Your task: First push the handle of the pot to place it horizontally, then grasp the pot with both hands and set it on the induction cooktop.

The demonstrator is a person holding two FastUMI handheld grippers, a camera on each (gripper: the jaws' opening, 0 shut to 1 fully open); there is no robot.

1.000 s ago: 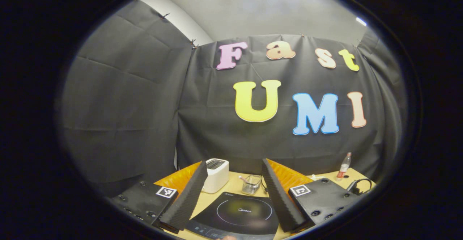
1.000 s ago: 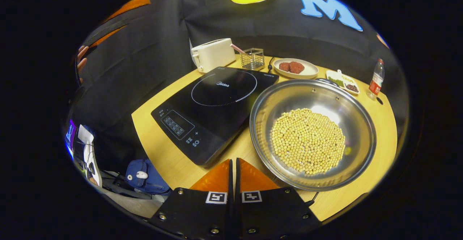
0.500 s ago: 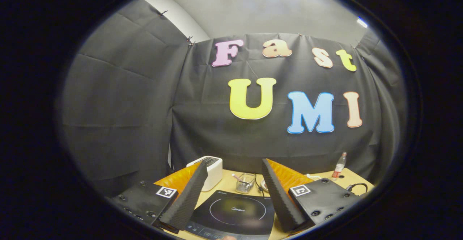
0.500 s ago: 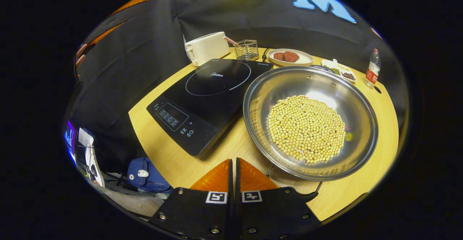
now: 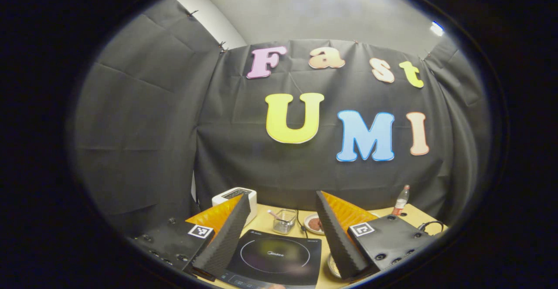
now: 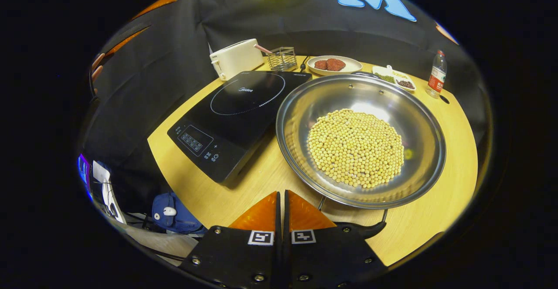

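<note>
Right gripper view puts the right gripper (image 6: 281,202), fingers clenched together on nothing, at the table's (image 6: 440,219) near edge just beside the pot's handle (image 6: 362,227), so I judge the handle-pushing step is in hand and the next move calls for a sideways nudge against it. Beyond it the pot (image 6: 361,138), a wide shiny steel pan heaped with pale beans, sits on the table's right half beside the induction cooktop (image 6: 237,117). Left gripper view shows the left gripper (image 5: 281,230) spread wide, holding nothing, above the near edge.

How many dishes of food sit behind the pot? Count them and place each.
2: a round plate behind the pot, near the wire basket; a divided dish toward the bottle. Others may be hidden.
</note>
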